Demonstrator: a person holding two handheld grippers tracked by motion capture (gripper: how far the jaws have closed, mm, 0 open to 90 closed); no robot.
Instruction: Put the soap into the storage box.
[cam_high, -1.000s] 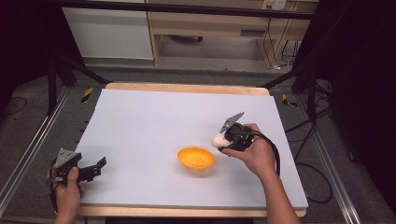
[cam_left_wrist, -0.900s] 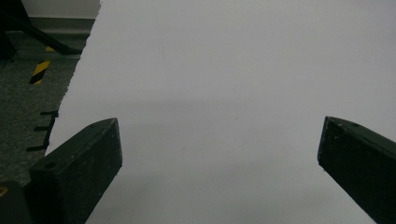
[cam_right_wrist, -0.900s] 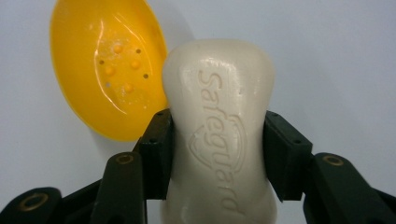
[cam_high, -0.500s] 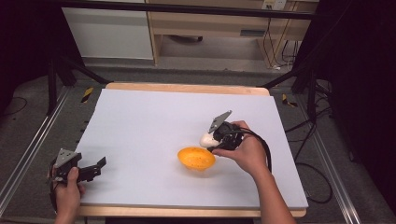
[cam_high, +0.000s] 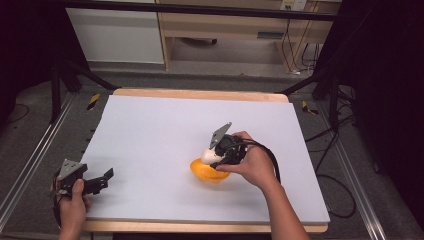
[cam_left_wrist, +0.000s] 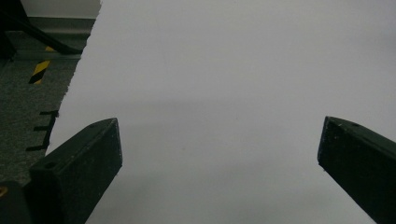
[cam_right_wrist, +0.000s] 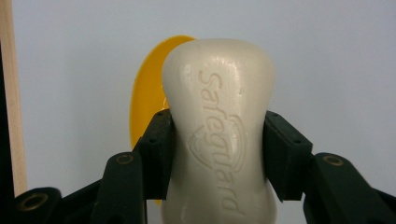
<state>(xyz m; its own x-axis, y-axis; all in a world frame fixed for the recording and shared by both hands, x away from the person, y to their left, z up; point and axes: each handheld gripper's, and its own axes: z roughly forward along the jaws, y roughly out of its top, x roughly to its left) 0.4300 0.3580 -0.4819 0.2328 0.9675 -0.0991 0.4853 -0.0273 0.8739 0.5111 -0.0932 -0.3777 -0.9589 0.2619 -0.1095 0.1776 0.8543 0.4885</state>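
Note:
A cream bar of soap (cam_right_wrist: 218, 126) stamped "Safeguard" is clamped between the two black jaws of my right gripper (cam_right_wrist: 218, 149). In the high view that right gripper (cam_high: 214, 155) holds the soap (cam_high: 208, 156) just over the orange dish (cam_high: 206, 172) near the middle of the white table. The dish (cam_right_wrist: 148, 100) shows behind the soap in the right gripper view. My left gripper (cam_high: 102, 179) rests at the table's front left corner, jaws wide apart. Its fingers (cam_left_wrist: 84, 163) frame bare white table surface (cam_left_wrist: 224, 93).
The white sheet (cam_high: 165, 125) covers a wooden table with its edge visible at the back (cam_high: 200, 94). Dark floor, metal rails and black cables surround the table. A cabinet and shelf stand beyond the far edge.
My right gripper has carried the soap leftward and down, from right of the orange dish to directly over it. The left gripper has stayed put.

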